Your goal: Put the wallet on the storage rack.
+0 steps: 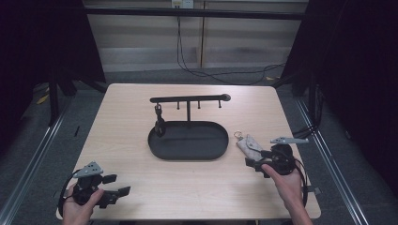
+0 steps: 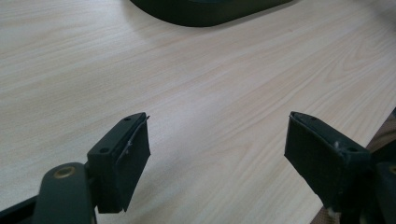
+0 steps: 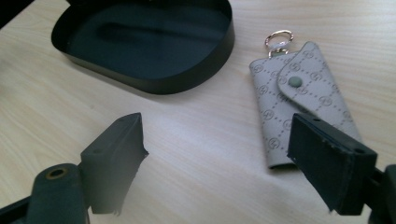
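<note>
Here, the right gripper (image 3: 215,158) is hovering with its jaws spread wide and holding nothing. The grey patterned leather key pouch with a metal ring (image 3: 299,98) is lying just ahead, partly under its right-hand jaw. Beyond it, the black oval metal tray (image 3: 154,42) is sitting. The left gripper (image 2: 217,158) is also gaping wide over bare wooden table (image 2: 210,79).

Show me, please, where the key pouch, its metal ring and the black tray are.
key pouch (image 3: 299,109), right gripper view, on its flap.
metal ring (image 3: 279,38), right gripper view, on its rim.
black tray (image 1: 187,153), high view, on its near rim.
</note>
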Motion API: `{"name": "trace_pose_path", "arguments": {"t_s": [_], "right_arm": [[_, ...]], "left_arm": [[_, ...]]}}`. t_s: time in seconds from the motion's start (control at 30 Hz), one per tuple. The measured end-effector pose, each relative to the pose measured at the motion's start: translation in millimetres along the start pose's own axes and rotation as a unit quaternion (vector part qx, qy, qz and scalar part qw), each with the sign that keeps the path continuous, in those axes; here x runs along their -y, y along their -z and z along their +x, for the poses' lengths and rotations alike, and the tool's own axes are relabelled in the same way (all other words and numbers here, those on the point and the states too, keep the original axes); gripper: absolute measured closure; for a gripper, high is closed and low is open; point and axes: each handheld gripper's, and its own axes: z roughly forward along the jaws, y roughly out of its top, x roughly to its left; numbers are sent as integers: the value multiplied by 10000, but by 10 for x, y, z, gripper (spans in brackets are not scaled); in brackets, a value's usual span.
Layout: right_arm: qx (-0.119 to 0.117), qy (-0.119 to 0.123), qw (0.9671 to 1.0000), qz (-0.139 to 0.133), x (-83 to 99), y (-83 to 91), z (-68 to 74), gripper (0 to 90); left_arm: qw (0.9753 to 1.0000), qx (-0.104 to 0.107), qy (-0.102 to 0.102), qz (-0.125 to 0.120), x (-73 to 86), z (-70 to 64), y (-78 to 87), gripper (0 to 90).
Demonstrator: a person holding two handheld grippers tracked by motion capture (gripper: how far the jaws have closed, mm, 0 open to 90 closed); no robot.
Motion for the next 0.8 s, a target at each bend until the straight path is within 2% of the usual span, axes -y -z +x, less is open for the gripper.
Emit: {"name": "trace_pose_path", "arguments": {"t_s": [0.13, 0.23, 0.37, 0.57, 0.8], "right_arm": [[88, 92, 9998, 170, -122, -22, -19, 214], [84, 112, 9992, 361, -214, -49, -33, 214], [54, 131, 9981, 599, -324, -68, -53, 219], [281, 159, 9937, 1073, -434, -159, -91, 221], [412, 159, 9895, 1379, -559, -256, -154, 240]], "left_arm": [[9999, 20, -149, 67, -9, -60, -10, 219], [9998, -5, -174, -57, -7, -103, 11, 220], [9997, 9, -228, -49, -1, -107, 28, 220], [9997, 32, -248, -52, 1, -112, 28, 220], [9997, 80, -236, -18, 0, -116, 0, 220]]}}
